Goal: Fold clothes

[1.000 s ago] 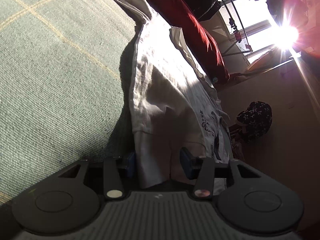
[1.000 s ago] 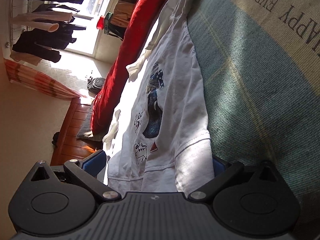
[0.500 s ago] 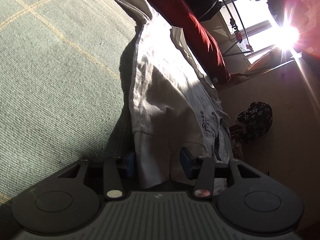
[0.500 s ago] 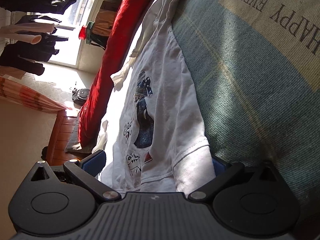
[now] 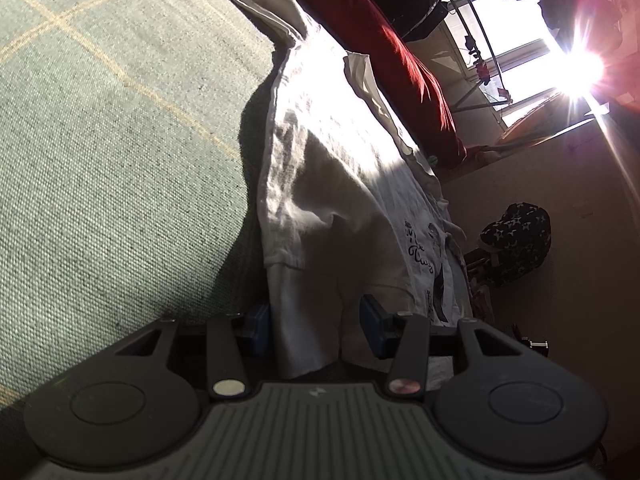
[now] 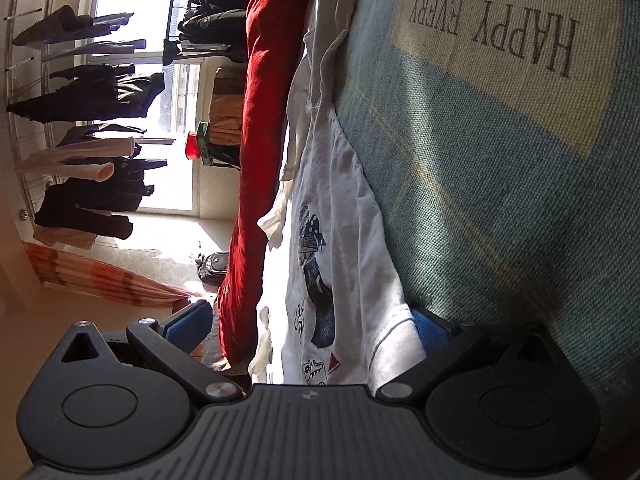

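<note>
Here, white T-shirt [image 5: 344, 200] on green bed cover [image 5: 120, 160], left gripper [image 5: 314, 326] jaws apart around a sleeve, right gripper [image 6: 312, 326] jaws wide astride the other sleeve.

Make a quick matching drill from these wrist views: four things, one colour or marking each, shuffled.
Things:
1. T-shirt
2. Long garment beside it
3. Bed cover
4. Bag on the floor

Descriptions:
A. green, with "HAPPY EVERY DAY" on a beige patch
B. dark with pale stars
C. white with a dark printed figure
D. red

Pairs: 1-C, 2-D, 3-A, 4-B
</note>
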A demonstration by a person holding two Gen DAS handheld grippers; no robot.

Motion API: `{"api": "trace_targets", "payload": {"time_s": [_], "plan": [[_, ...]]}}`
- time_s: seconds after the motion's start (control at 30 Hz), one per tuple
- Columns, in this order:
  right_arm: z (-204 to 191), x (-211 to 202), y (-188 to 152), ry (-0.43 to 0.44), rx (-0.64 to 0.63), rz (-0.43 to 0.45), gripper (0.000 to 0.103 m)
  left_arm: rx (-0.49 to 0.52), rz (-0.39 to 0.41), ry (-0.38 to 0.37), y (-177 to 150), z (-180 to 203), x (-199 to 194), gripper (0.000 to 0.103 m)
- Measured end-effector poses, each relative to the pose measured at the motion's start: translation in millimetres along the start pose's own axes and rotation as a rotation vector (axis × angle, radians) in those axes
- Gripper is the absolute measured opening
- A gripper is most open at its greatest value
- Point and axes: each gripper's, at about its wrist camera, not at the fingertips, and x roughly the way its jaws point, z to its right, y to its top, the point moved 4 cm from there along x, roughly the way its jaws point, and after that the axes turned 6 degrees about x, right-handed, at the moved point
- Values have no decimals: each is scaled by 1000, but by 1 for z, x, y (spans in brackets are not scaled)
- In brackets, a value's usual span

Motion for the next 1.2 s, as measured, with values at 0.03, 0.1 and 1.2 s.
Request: {"api": "trace_targets", "payload": {"time_s": [0.03, 0.1, 1.2], "plan": [[-1, 1, -1, -2, -16, -14, 103, 0, 1, 0, 0, 0, 0, 48], [-4, 4, -3, -12, -56, -35, 103, -1, 2, 0, 0, 0, 0, 48], [20, 26, -13, -52, -55, -48, 6, -52, 65, 10, 1, -3, 3, 39]]}}
